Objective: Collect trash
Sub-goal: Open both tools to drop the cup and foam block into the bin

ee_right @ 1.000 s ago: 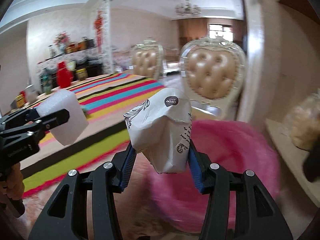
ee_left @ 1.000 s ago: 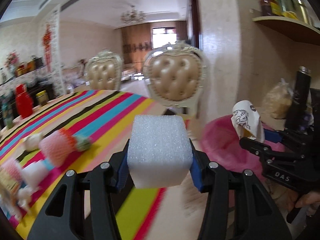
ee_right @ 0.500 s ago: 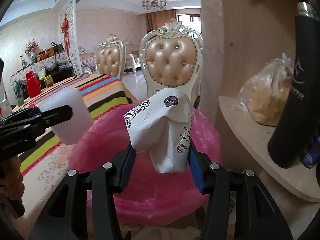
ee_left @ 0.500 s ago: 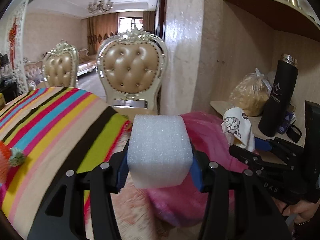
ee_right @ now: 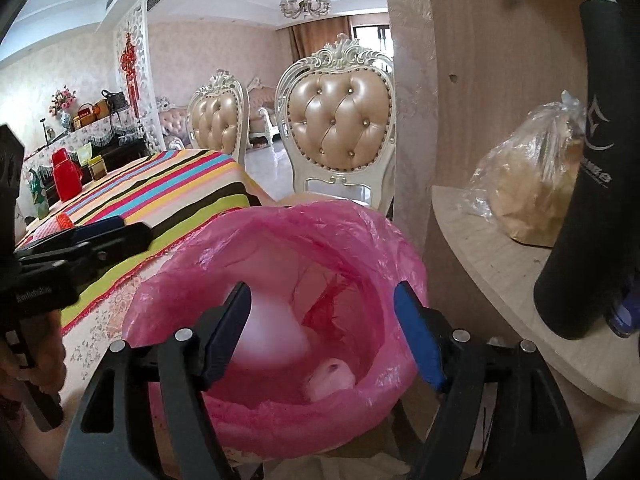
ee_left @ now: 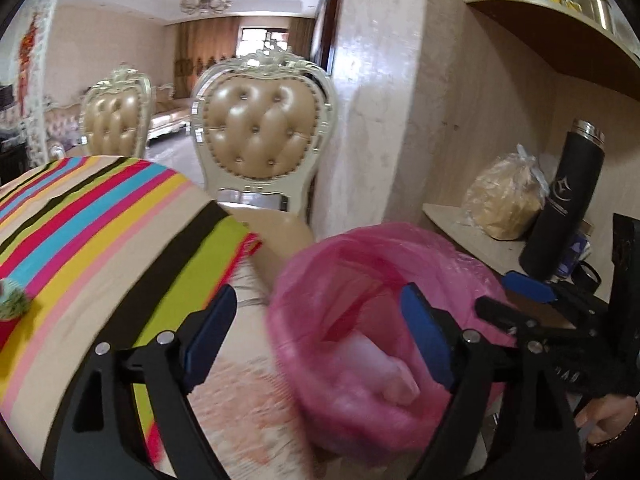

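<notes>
A bin lined with a pink plastic bag [ee_right: 280,412] stands beside the table; it also shows in the left wrist view [ee_left: 344,420]. Inside it lie a white foam block [ee_right: 272,336] and a crumpled white paper wrapper [ee_right: 332,376]; both appear blurred in the left wrist view [ee_left: 380,368]. My left gripper [ee_left: 320,336] is open and empty above the bin's left rim. My right gripper [ee_right: 322,332] is open and empty over the bin's mouth. Each gripper shows in the other's view, the left [ee_right: 80,240] and the right [ee_left: 532,300].
The table with a striped cloth [ee_left: 100,232] lies to the left, with a small green and white item [ee_left: 12,304] on it. Two padded chairs [ee_right: 340,120] stand behind. A wooden shelf [ee_right: 500,268] on the right holds a black flask [ee_right: 580,200] and a bagged loaf [ee_right: 528,184].
Both grippers opened. The foam block left the left gripper and the paper wrapper left the right gripper; both now lie in the pink bin.
</notes>
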Action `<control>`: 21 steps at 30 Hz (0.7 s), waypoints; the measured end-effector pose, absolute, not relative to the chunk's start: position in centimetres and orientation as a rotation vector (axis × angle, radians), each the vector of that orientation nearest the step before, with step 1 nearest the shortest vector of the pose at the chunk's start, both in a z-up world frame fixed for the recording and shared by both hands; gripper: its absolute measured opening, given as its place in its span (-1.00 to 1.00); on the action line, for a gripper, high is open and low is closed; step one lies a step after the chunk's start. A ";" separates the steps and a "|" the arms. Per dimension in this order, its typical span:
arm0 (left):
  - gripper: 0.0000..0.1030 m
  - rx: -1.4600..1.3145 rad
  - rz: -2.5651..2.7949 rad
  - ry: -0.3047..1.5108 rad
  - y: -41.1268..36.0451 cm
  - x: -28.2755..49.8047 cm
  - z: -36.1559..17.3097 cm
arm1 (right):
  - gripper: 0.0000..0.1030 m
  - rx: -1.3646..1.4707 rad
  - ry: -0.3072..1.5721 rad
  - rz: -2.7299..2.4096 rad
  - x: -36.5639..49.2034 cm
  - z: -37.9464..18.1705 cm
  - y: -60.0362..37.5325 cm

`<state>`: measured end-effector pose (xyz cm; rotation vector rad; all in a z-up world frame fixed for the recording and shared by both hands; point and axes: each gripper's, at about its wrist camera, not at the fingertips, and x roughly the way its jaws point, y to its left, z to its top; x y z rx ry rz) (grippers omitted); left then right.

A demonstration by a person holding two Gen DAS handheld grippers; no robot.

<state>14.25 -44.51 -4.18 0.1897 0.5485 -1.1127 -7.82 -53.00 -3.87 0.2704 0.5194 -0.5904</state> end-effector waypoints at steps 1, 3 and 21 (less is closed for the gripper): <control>0.67 0.184 -1.094 0.548 -43.7 14.5 -4.1 | 0.38 0.272 0.518 -0.589 -7.9 -3.8 -52.7; 0.76 0.174 -1.050 0.555 -42.1 14.9 -4.0 | 0.41 0.270 0.516 -0.586 -8.1 -3.6 -52.1; 0.91 0.151 -0.684 0.573 -23.6 15.9 -2.5 | 0.53 0.169 0.543 -0.262 -0.3 -2.4 -40.0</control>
